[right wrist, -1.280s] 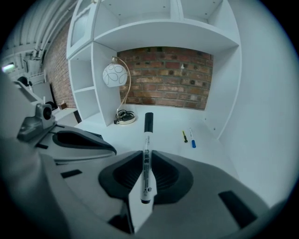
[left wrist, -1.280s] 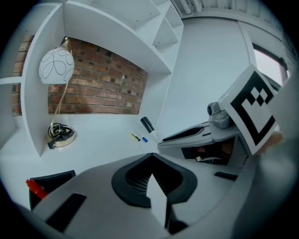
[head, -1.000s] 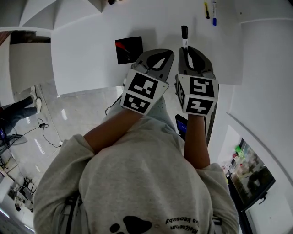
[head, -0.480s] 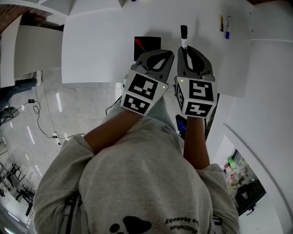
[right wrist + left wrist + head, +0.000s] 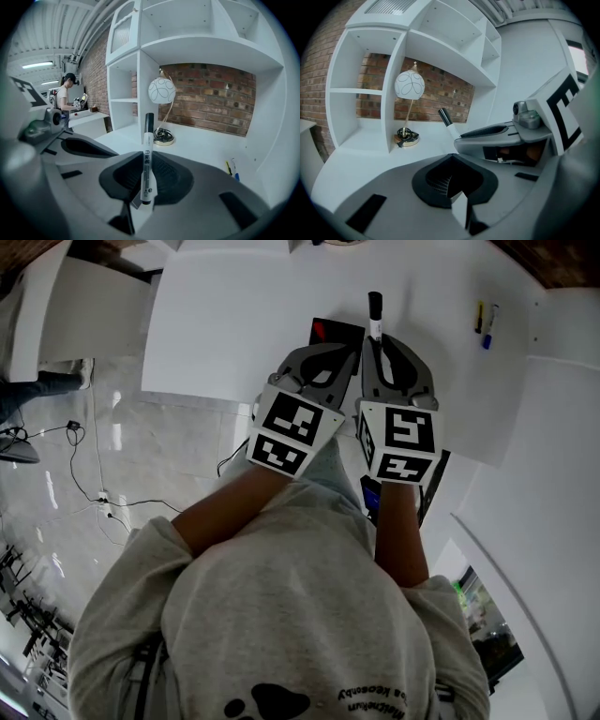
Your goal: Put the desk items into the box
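My right gripper (image 5: 377, 341) is shut on a white marker with a black cap (image 5: 376, 313), which sticks out forward past its jaws. In the right gripper view the marker (image 5: 147, 159) stands upright between the dark pads (image 5: 168, 180). My left gripper (image 5: 339, 351) is held close beside the right one, jaws together with nothing between them. From the left gripper view, the marker (image 5: 446, 121) and the right gripper (image 5: 506, 136) show to the right. A black square thing with a red mark (image 5: 328, 331) lies on the white desk (image 5: 234, 324), partly hidden behind the left gripper.
Two pens, one yellow and one blue, (image 5: 485, 322) lie on the desk at the right. A globe lamp (image 5: 161, 91) stands against the brick wall by white shelves (image 5: 129, 84). A person (image 5: 63, 96) stands at a far counter. Cables (image 5: 89, 512) lie on the floor at left.
The desk, the black thing and the pens have shifted right and nearer in the head view. Both grippers keep their pose, the marker still held.
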